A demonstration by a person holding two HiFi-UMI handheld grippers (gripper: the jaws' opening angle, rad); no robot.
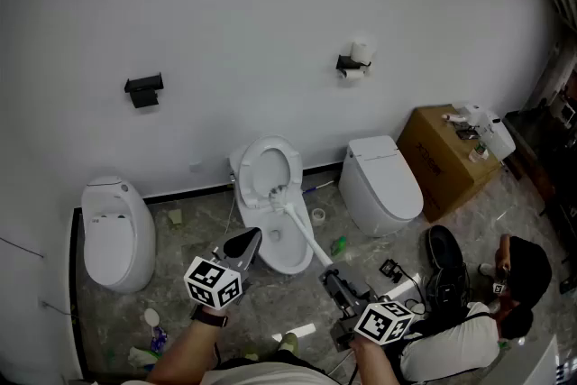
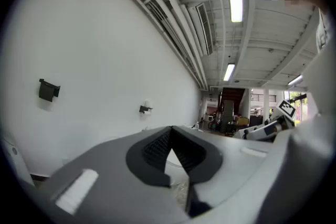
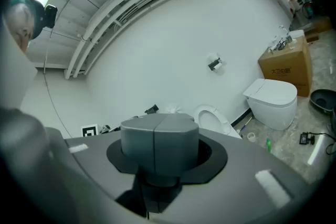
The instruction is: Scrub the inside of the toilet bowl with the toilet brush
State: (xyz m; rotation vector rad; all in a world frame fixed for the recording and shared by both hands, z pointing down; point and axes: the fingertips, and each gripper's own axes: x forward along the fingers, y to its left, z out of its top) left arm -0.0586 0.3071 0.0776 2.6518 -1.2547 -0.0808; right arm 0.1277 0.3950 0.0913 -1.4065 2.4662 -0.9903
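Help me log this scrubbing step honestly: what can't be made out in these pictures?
- Inside of the toilet bowl: head view, too small, and the head of the toilet brush covers part of it; dirt or water unreadable.
- Brush handle where gripped: right gripper view, the jaws of the right gripper, closed together, hide it; only bristles peek above.
- The bowl in the left gripper view: almost wholly blocked by the left gripper, shut and empty.

Bowl opening of the middle toilet (image 1: 294, 165): partly occupied by the toilet brush (image 1: 302, 230), its handle crossing the front right rim on a slant. Left gripper (image 1: 250, 236) hangs over the front rim. Floor lanes on both sides are passable but littered, bounded by the left toilet (image 1: 117, 234) and right toilet (image 1: 383, 185). A seated person (image 1: 469, 338) blocks the lower right.
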